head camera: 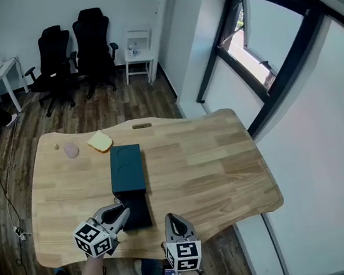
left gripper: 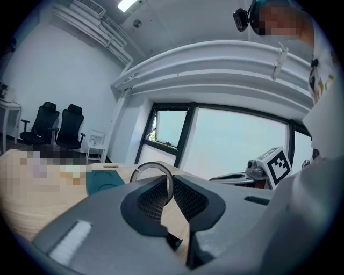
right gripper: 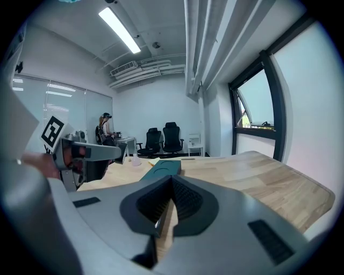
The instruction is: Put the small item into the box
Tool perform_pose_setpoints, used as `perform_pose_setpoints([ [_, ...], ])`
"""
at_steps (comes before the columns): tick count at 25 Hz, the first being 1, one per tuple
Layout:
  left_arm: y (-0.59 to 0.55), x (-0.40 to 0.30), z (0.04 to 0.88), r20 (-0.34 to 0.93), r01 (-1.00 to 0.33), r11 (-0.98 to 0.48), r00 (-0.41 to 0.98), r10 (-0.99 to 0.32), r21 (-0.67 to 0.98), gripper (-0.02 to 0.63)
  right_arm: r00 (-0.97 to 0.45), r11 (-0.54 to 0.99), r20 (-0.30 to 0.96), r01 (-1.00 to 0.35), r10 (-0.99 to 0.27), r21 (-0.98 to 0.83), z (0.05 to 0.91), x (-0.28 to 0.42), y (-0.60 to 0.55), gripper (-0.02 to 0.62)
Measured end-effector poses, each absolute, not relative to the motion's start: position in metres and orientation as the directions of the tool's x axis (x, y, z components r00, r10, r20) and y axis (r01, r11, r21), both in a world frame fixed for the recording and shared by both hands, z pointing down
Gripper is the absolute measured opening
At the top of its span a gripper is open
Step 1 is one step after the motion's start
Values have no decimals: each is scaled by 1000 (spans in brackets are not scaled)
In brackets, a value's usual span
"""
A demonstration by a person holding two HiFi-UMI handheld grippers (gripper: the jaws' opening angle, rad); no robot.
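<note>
Left gripper view shows the left gripper (left gripper: 171, 185) pinching a metal ring (left gripper: 151, 164). The right gripper (right gripper: 171, 188) has its jaws together, empty.

Only the upper arc of the ring (left gripper: 152, 164) shows above the left gripper (left gripper: 170, 185)'s jaws; its lower part is hidden between the pads. Left of those jaws the tabletop (left gripper: 32, 207) is partly blurred over. In the head view, the box (head camera: 127, 171)'s dark near part, just ahead of the jaws, is unreadable.
</note>
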State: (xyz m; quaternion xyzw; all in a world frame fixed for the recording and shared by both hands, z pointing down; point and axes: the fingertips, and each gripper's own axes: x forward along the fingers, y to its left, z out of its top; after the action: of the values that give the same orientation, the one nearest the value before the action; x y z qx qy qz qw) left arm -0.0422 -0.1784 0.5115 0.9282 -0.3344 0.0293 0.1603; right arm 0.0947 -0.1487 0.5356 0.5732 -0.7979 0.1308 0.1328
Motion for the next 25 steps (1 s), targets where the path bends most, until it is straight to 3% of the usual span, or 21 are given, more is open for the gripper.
perform_pose_setpoints([
  [12,-196,-37,538,213,-634,-717,773,-598,290,35,-299,292,405,-953,-864,-80,561,105,-163,5],
  [25,-204,-34,587,356,-643,-717,758,-546,269,35,-309,296,469,-950,-827,-102,590,105,-174,5],
])
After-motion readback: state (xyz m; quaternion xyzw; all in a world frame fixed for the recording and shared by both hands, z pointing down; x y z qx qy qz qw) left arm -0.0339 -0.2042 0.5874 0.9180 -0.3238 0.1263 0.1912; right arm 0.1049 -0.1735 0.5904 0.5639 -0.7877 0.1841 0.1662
